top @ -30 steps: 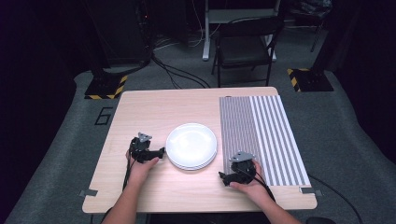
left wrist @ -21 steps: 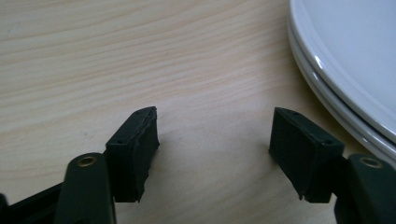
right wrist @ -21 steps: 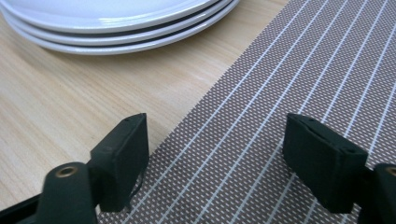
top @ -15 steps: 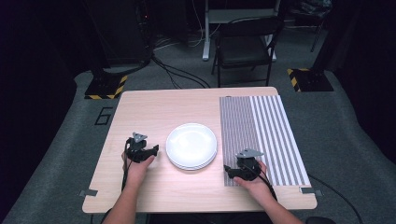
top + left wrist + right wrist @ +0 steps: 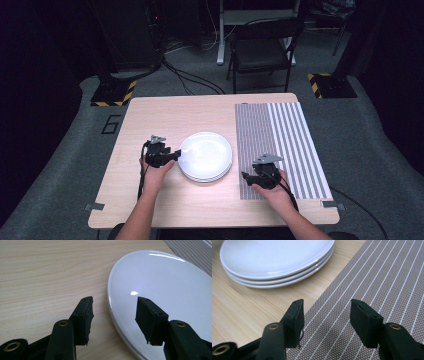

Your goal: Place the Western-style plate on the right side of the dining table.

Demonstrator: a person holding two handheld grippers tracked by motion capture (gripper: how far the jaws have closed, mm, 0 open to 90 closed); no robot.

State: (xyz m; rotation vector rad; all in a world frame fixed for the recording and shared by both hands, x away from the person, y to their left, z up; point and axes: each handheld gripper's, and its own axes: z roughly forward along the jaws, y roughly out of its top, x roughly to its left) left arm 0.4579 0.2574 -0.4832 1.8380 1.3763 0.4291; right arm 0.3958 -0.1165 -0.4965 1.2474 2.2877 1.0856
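Overhead: stack of white plates [image 5: 205, 156] at table [image 5: 165, 112] centre; left gripper [image 5: 172, 156] at its left rim, right gripper [image 5: 245, 176] on striped mat [image 5: 280, 145].
Left gripper view: jaws apart, straddling plate rim.
Right gripper view: jaws apart over mat edge, plates beyond.

Three white plates [image 5: 279, 270] form one stack on one wooden table [image 5: 165, 115]. One striped placemat [image 5: 285, 140] lies alongside. One chair [image 5: 262, 50] stands behind.
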